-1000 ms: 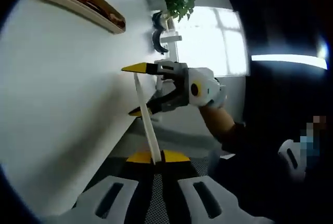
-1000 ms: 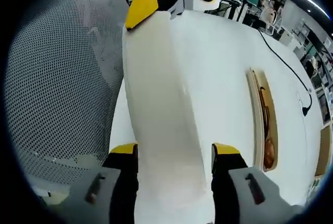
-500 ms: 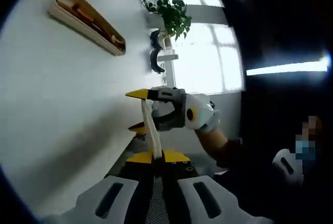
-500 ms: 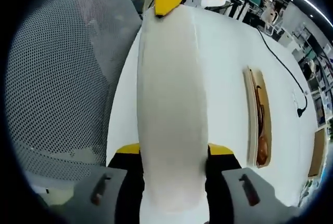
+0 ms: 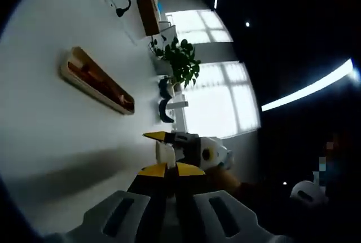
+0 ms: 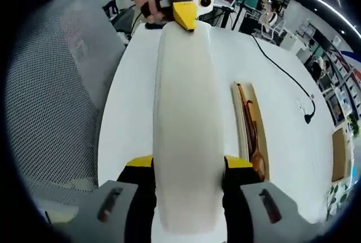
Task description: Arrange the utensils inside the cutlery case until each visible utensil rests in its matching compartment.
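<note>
White surface carries the open cutlery case – its lid is pinched at opposite ends by the left hand-held gripper and the right hand-held gripper.

The lid, a long pale cream panel with rounded ends, is held off the tabletop by both ends, one claw clamped on each. The open case, a narrow wooden tray, lies flat on the tabletop beside it, with brown wooden utensils lying lengthwise inside; compartments cannot be told.
</note>
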Motion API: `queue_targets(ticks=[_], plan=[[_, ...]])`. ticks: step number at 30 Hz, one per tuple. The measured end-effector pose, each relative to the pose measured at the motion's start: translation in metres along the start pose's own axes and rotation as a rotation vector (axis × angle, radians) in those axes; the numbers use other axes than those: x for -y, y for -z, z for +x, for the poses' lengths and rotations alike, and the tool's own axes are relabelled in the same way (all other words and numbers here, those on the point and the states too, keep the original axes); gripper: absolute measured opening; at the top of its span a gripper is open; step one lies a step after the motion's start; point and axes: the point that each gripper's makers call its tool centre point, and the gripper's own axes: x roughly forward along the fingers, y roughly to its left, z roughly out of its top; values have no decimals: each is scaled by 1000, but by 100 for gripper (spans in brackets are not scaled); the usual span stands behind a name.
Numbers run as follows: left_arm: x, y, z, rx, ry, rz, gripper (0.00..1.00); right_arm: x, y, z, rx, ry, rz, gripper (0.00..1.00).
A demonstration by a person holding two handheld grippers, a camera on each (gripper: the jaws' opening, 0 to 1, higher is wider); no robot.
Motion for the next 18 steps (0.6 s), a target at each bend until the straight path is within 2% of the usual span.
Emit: queue_targets(ticks=[6,9,10,11,13,18], plan=[[5,-13,-1,21,26,-13,3,10,-13,-5,22,-2,-2,45],[2,-25,1,45,28,-10,3,16,-20,-6,34,1,9,46],[4,-29,1,54,44,-25,3,20,-17,-6,11,8,-13,41],[3,-33,3,56,42,-16,3,26,-18,-6,19,27,-23,41],[1,-40,5,59,45,-19,3,30,-15,-5,-9,13,-5,41],[-3,-64,12,89,52,-16,3,52,-13,-3,-9,34,11,40]])
